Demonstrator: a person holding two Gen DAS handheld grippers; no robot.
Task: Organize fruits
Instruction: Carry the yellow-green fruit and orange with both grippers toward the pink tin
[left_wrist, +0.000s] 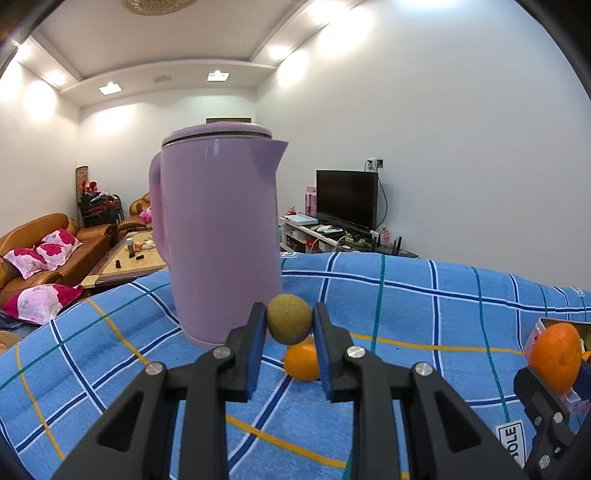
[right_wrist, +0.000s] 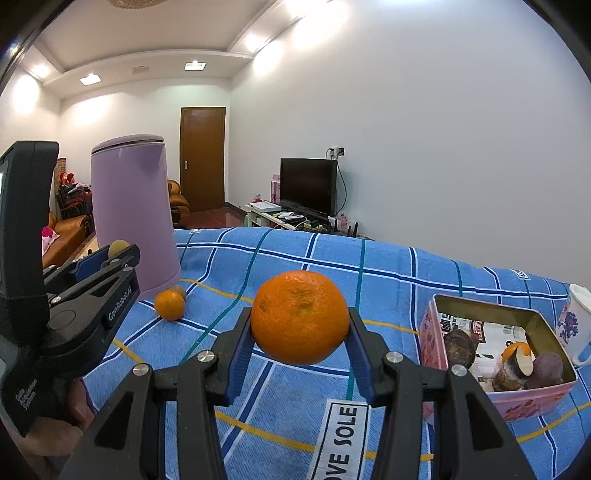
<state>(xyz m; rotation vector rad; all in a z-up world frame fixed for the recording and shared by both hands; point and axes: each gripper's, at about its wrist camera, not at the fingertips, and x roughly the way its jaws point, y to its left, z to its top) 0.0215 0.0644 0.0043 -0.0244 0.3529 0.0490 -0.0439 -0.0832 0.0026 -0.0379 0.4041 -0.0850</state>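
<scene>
You can read "OVE SOLE" on a white label (right_wrist: 341, 439) sewn on the blue checked cloth (right_wrist: 369, 266), right under your right gripper. The first letter hides behind the gripper. In the left wrist view you see only "OLE" of the same label (left_wrist: 511, 441).

On the side of your left gripper (right_wrist: 120, 254) it says "GenRobot.AI" in white letters. Lower on its black handle (right_wrist: 26, 391) there are more small white words, but they are too blurry to read for sure.

Inside the pink tin box (right_wrist: 432, 332) lies a printed paper (right_wrist: 480, 328) with big black letters. You cannot make out the words.
</scene>
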